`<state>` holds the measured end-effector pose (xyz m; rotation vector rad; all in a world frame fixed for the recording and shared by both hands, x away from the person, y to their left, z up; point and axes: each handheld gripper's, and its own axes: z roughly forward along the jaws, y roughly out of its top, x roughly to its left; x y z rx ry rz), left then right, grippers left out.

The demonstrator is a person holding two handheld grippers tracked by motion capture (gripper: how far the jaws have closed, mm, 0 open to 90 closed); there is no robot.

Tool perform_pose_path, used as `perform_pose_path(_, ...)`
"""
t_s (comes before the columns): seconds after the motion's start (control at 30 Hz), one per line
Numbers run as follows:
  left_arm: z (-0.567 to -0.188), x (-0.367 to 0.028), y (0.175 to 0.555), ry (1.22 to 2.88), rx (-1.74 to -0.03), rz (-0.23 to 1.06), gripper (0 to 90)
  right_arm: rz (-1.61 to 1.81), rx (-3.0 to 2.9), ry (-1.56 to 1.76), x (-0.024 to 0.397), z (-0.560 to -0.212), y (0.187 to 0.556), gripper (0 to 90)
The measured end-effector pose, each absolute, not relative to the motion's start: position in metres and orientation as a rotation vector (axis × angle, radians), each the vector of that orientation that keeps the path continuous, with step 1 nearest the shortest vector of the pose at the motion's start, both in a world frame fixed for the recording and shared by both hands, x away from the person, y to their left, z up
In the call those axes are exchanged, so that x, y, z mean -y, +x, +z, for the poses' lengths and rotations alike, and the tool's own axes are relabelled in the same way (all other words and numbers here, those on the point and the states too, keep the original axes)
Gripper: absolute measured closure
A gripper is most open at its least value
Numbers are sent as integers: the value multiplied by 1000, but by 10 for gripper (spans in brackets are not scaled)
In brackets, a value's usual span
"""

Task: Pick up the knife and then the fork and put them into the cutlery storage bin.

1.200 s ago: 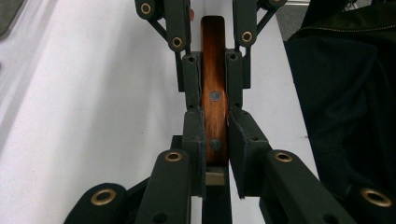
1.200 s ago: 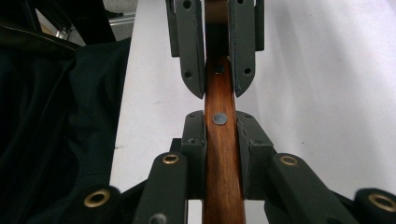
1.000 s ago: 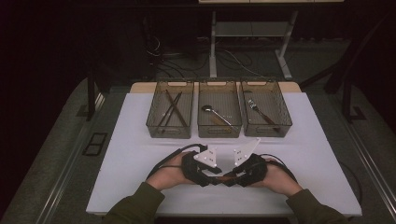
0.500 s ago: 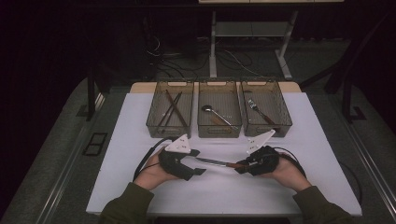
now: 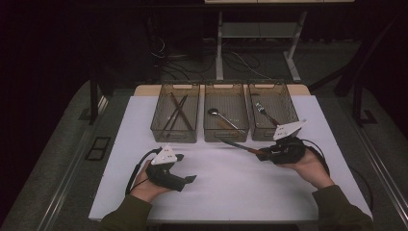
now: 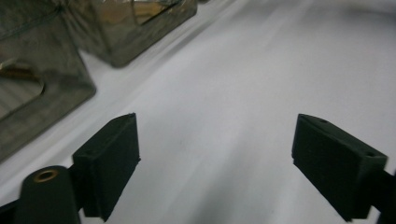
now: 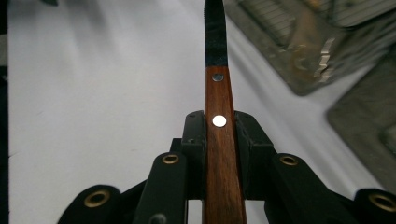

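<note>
Wooden-handled knife (image 7: 218,140) sits clamped in the right claw (image 5: 263,155) above the white table (image 5: 231,183), blade toward the mesh bins (image 5: 226,118); the left claw (image 5: 188,179), just opening, stands wide and empty; binning likely follows.

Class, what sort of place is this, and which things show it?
Probably a lab or recording workspace: a white table, three mesh bins sorting cutlery, and a hand-held right gripper holding a wooden-handled knife.
</note>
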<state>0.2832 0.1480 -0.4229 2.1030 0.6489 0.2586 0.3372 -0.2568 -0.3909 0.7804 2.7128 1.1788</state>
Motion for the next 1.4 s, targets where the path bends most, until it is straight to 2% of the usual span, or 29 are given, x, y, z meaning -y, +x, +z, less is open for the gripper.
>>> perform_pose_path(0.17,-431,-161,282,2049,-714,251,79,1197,-2662,844,268,-380,346,753)
perform_pose_path(0.4,-435,-161,280,2054,-737,254,0,1297,-2636,854,276,-370,352,753)
perform_pose_path(0.83,-436,-158,279,2074,-728,253,0,1385,-2568,831,283,-350,350,754)
perform_pose_path(1.4,-437,-157,279,2075,-718,256,0,1287,-2296,1063,323,-335,397,754)
